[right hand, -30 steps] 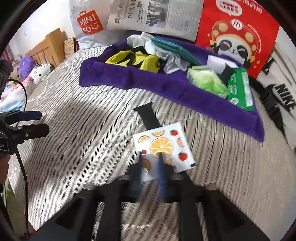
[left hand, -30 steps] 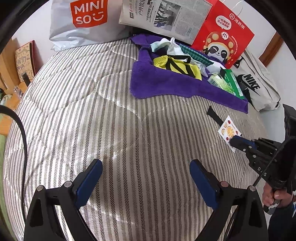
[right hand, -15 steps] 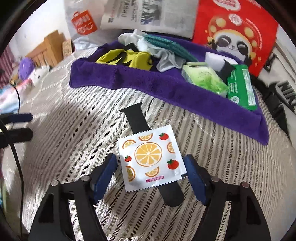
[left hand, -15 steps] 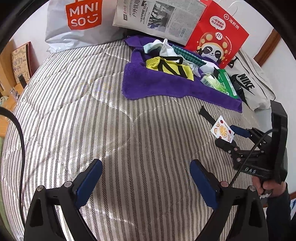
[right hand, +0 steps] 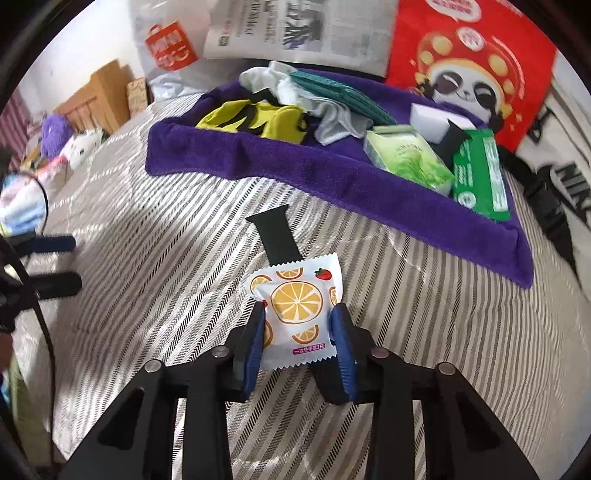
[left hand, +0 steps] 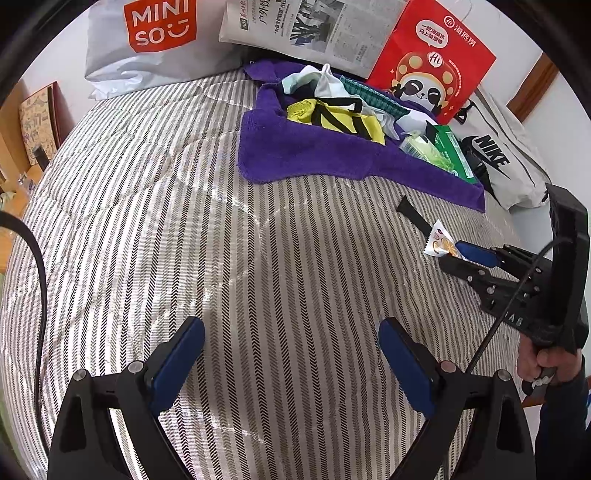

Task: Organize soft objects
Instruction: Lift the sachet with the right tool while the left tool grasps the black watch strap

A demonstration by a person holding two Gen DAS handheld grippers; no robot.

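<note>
A white packet printed with orange slices (right hand: 295, 306) lies on the striped quilt (right hand: 155, 266), over a black strap (right hand: 277, 236). My right gripper (right hand: 299, 314) straddles it, jaws closing, both blue pads pressing its side edges so that it bows upward. In the left wrist view the packet (left hand: 437, 240) curls up at the right gripper's (left hand: 452, 253) tips. My left gripper (left hand: 291, 326) hangs open over bare quilt with nothing between its fingers. A purple towel (right hand: 295, 173) further back carries yellow and pale clothing and green tissue packs.
Against the wall stand a MINISO bag (left hand: 159, 37), a newspaper (left hand: 314, 33) and a red panda bag (left hand: 432, 62). A Nike bag (left hand: 506, 162) lies at the right bed edge. Plush toys (right hand: 70, 144) and wooden furniture sit on the left.
The right jaws, narrow at first, spread wide around the packet, then came in onto its side edges, and the packet now bows up. The left gripper stayed open and still.
</note>
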